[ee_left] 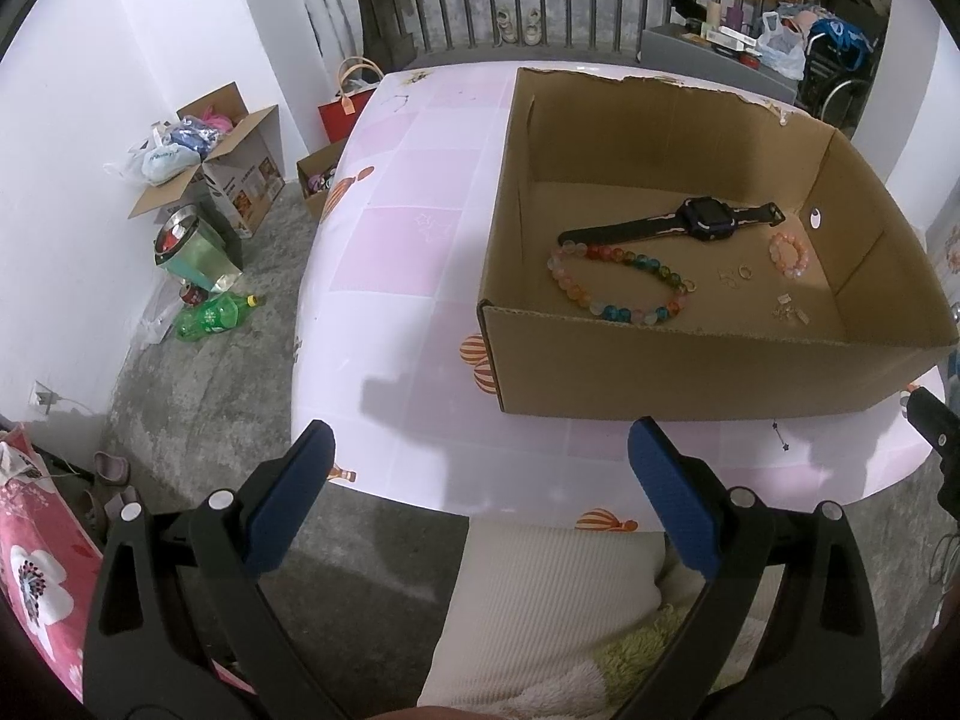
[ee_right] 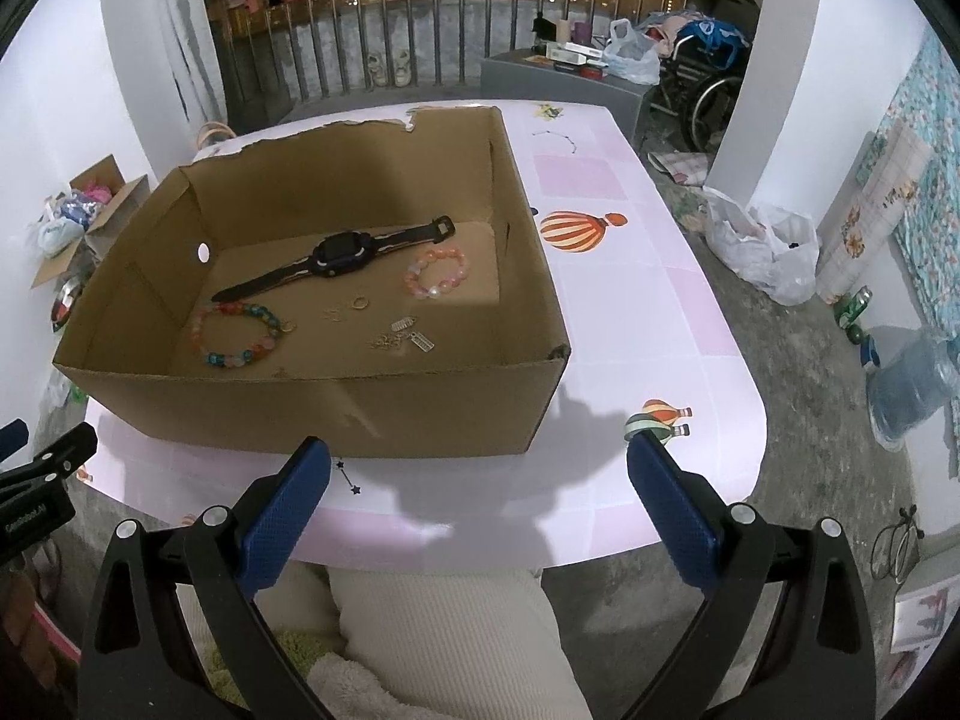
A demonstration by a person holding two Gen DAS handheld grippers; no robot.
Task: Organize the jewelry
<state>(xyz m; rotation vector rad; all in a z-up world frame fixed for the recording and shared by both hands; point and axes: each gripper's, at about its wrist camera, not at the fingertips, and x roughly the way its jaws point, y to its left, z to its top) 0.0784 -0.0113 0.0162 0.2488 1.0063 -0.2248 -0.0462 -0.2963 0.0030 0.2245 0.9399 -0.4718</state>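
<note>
An open cardboard box [ee_left: 690,372] [ee_right: 336,408] stands on the pink table [ee_left: 408,276] [ee_right: 648,312]. Inside lie a black watch [ee_left: 690,222] [ee_right: 336,255], a multicolour bead bracelet [ee_left: 618,285] [ee_right: 237,333], a pink bead bracelet [ee_left: 791,252] [ee_right: 437,273], small rings [ee_left: 737,273] [ee_right: 359,302] and small earrings [ee_left: 789,312] [ee_right: 408,336]. A thin star chain [ee_right: 348,477] [ee_left: 780,435] lies on the table in front of the box. Another thin necklace [ee_right: 555,137] lies at the far right of the table. My left gripper [ee_left: 480,468] and right gripper [ee_right: 480,468] are both open and empty, near the table's front edge.
Cardboard boxes [ee_left: 228,162], a metal pot [ee_left: 180,240] and a green bottle [ee_left: 216,315] sit on the floor at left. A white plastic bag [ee_right: 762,252], a water jug [ee_right: 912,384] and a wheelchair [ee_right: 708,90] are at right. A railing [ee_right: 420,30] runs behind.
</note>
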